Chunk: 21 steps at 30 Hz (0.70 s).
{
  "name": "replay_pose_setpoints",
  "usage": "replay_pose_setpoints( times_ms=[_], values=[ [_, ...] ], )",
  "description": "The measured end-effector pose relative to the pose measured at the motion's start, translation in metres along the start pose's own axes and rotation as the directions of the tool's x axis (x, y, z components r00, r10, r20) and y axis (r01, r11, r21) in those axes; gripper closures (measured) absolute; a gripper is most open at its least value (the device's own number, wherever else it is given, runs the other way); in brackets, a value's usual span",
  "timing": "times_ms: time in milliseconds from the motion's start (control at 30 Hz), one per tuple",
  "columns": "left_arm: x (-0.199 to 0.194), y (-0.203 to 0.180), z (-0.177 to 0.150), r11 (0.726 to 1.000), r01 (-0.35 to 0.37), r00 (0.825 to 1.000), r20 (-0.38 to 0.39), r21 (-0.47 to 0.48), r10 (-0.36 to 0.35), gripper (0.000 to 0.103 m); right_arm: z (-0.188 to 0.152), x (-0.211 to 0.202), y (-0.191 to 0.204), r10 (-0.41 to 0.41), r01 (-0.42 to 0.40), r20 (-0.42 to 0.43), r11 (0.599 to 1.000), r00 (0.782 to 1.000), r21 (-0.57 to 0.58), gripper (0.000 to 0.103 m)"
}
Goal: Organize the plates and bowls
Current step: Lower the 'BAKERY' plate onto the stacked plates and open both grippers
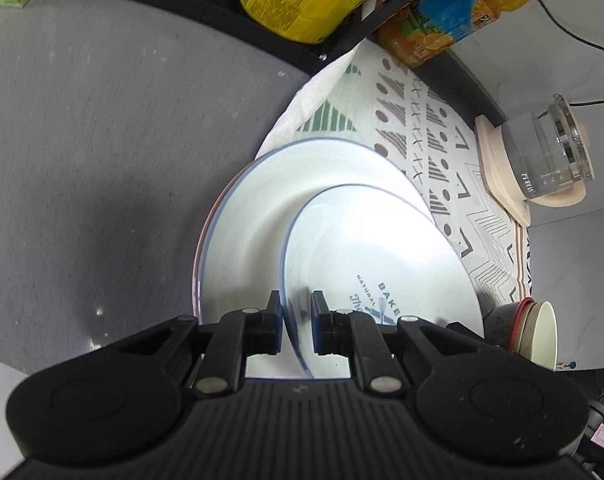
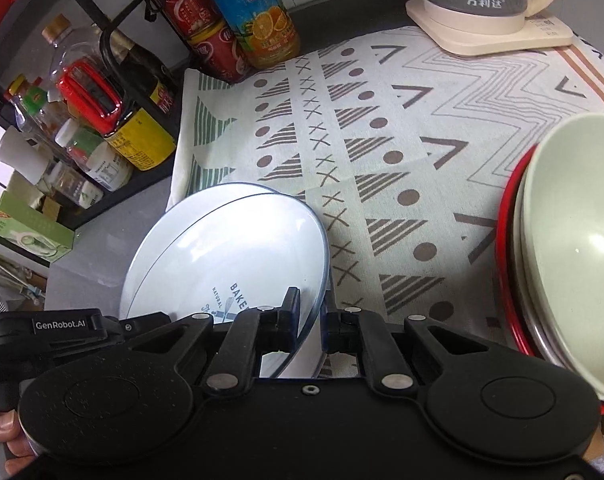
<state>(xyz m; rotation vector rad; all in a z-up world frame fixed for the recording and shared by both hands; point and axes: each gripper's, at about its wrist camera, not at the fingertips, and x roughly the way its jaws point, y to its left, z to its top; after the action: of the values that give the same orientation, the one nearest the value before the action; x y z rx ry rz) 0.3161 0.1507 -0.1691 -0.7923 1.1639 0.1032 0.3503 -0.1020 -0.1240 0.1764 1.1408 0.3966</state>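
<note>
1. Up close, the left wrist view shows the left gripper (image 1: 296,308) with its jaws pinching the near rim of the small printed plate (image 1: 365,256), which sits tilted over the larger white plate (image 1: 262,216) on the grey counter (image 1: 82,140).
2. Then, in the right wrist view, the right gripper (image 2: 310,312) pinches the same plate's opposite rim; stacked bowls (image 2: 573,232) sit right on the patterned cloth (image 2: 401,120).

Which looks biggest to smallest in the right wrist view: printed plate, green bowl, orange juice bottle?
1. printed plate
2. green bowl, cropped and near the camera, so unsure against the plate
3. orange juice bottle, farther away
</note>
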Motion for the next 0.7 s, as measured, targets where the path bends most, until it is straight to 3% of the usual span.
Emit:
replay_pose_setpoints(
  times_ms=[333,500,567,700],
  values=[
    [-0.01,0.001,0.014,0.999,-0.043,0.999,0.023,0.009,0.043,0.085,-0.002,0.0,0.002,-0.03,0.03,0.047,1.0,0.998,0.003,0.097],
    [-0.03,0.0,0.026,0.999,-0.047,0.995,0.084,0.015,0.046,0.061,0.0,0.001,0.005,-0.05,0.051,0.057,0.999,0.997,-0.018,0.096],
    [-0.036,-0.004,0.029,0.997,-0.074,0.991,0.117,0.037,0.07,0.045,-0.001,0.002,0.008,-0.066,0.068,0.062,0.997,0.996,-0.039,0.095],
    [-0.031,-0.003,0.03,0.992,-0.116,0.986,0.125,0.047,0.11,0.042,-0.002,0.008,0.008,-0.105,0.107,0.052,0.993,0.993,-0.047,0.092]
  ],
)
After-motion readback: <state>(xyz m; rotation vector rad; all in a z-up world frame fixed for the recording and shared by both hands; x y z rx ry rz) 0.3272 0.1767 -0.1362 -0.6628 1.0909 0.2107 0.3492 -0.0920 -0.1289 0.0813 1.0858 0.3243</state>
